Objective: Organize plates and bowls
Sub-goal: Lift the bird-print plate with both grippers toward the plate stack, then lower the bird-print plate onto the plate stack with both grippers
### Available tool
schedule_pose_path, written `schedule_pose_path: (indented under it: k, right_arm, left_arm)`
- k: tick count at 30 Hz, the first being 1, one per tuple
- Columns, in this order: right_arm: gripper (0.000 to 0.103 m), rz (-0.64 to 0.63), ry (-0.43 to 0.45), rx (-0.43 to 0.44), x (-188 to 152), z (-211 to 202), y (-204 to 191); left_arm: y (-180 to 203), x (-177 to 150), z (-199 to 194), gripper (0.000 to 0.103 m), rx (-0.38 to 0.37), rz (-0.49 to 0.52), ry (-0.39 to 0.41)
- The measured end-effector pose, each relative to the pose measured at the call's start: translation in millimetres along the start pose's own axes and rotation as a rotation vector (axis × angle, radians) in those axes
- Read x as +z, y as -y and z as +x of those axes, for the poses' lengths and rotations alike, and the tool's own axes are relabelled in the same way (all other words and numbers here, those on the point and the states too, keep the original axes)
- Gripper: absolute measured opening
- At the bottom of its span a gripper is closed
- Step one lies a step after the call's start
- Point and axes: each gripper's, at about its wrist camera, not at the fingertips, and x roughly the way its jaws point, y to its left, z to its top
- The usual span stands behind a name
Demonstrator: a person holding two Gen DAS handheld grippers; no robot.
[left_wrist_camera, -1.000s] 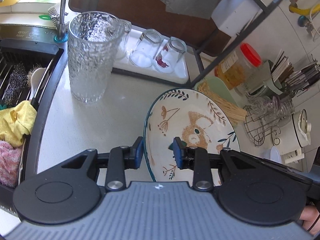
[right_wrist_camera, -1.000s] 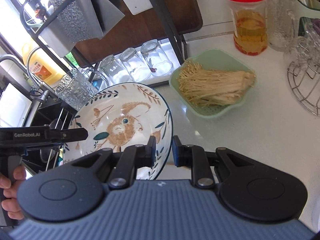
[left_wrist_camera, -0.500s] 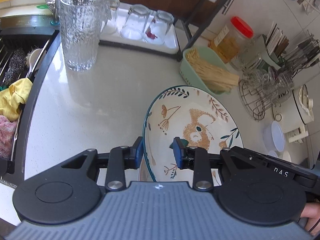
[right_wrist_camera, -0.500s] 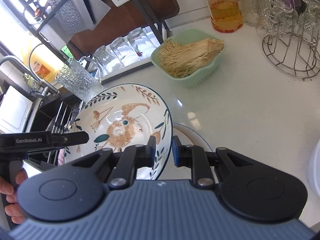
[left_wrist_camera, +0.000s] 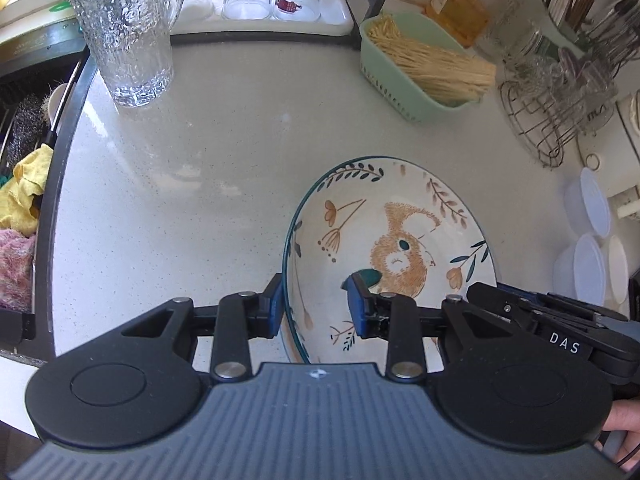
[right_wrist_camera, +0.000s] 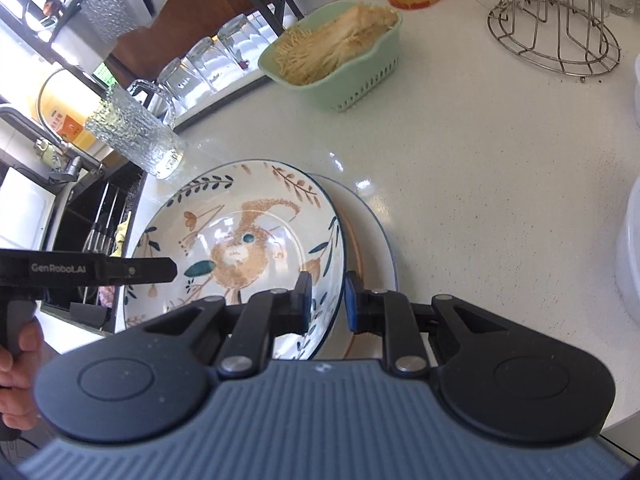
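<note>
Glazed ceramic, glossy and breakable: the squirrel-painted deep plate [left_wrist_camera: 394, 252] sits lower centre in the left wrist view, carried above the speckled white bench [left_wrist_camera: 192, 168]. At its left rim the left hand-held gripper [left_wrist_camera: 316, 306] straddles the wall, one pad outside, one inside, apparently pinching it. Moving right, the right hand-held gripper [right_wrist_camera: 327, 300] nips the opposite rim, jaws nearly together on the thin edge. Just right of that, a second plate [right_wrist_camera: 376, 240] lies flat on the bench, partly under the carried one, so this looks like stacking. My read: stiff, moderately heavy, slick under the pads, so two opposite rim grips suit it, and contact with the lower plate should be gentle.
</note>
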Motion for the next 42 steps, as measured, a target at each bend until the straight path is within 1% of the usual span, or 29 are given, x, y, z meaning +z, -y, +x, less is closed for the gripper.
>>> schedule_pose_path:
  k: [3, 10, 13, 17, 22, 27, 30, 32, 35, 38, 42]
  right_arm:
    - [0.021, -0.009, -0.002, 0.008, -3, 3, -1]
    - [0.021, -0.017, 0.012, 0.017, -1, 6, 2]
    - [0.021, -0.026, 0.012, 0.009, 1, 6, 2]
    - [0.021, -0.078, 0.014, -0.026, 2, 7, -5]
    - [0.021, -0.162, 0.033, -0.078, 0, 7, -16]
    - [0.02, -0.209, 0.058, -0.094, -3, 8, -19]
    - [0.021, -0.234, 0.079, -0.112, -5, 5, -21]
    - [0.02, -0.234, 0.1, -0.109, -6, 2, -19]
    - [0.019, -0.204, 0.103, -0.092, -7, 0, -15]
    - [0.02, -0.222, 0.106, -0.105, -8, -1, -19]
    - [0.02, -0.257, 0.111, -0.127, -10, -1, -25]
  left_arm:
    - [2, 1, 3, 0.036, 0.026, 0.023, -0.013]
    - [1, -2, 14, 0.036, 0.041, 0.007, -0.047]
    - [7, -2, 15, 0.037, 0.063, 0.042, -0.055]
    - [7, -3, 13, 0.038, 0.07, 0.03, -0.061]
    - [8, -9, 7, 0.038, 0.076, 0.046, -0.063]
    - [6, -11, 2, 0.038, 0.069, 0.012, -0.058]
    - [7, -15, -1, 0.038, 0.07, 0.008, -0.051]
    - [7, -18, -1, 0.038, 0.066, 0.006, -0.046]
    - [1, -19, -7, 0.038, 0.042, -0.016, -0.024]
    - [-2, -19, -12, 0.038, 0.046, -0.027, -0.007]
    - [-6, -21, -14, 0.038, 0.028, -0.046, 0.002]
